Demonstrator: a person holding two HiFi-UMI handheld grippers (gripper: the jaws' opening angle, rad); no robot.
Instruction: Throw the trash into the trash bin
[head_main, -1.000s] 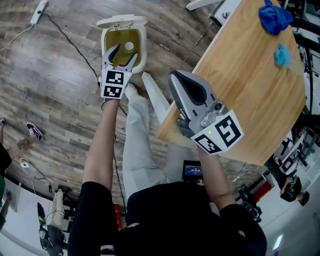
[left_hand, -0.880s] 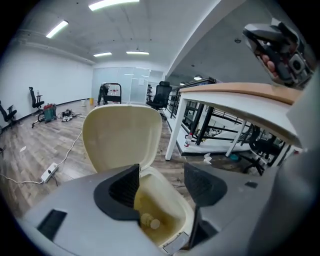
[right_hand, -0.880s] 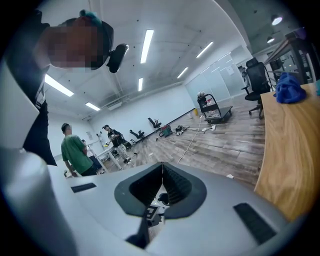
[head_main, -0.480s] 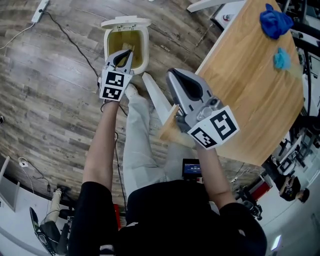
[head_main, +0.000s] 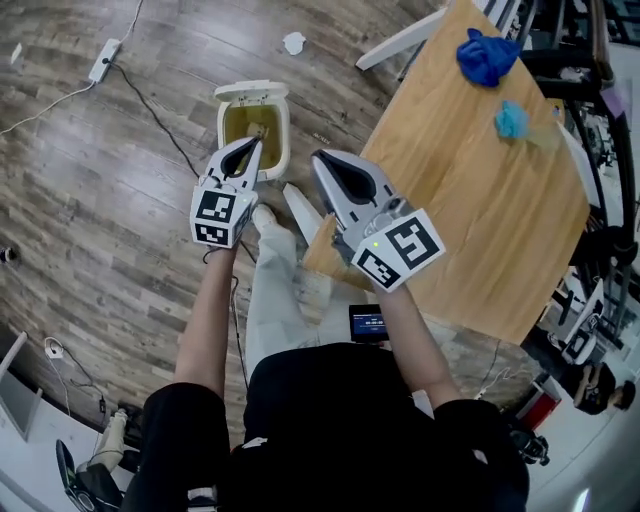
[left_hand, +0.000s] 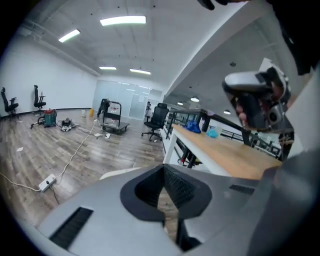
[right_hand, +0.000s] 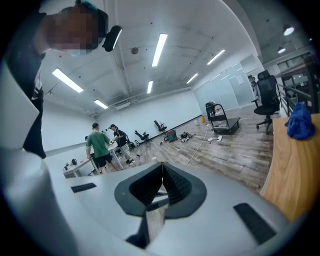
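My left hand-held gripper (head_main: 252, 148) hangs over the open bin (head_main: 224, 118). Its jaws have just closed and nothing is between them. My right hand-held gripper (head_main: 320, 160) is closed and empty too, at the desk (head_main: 470, 200) corner. A pale bit seems to lie in the bin, so I judge one piece done. A blue rag (head_main: 484, 57) and a teal scrap (head_main: 511, 120) sit on the desk, and a white scrap (head_main: 293, 42) lies on the floor beyond the bin. These are probably what is left.
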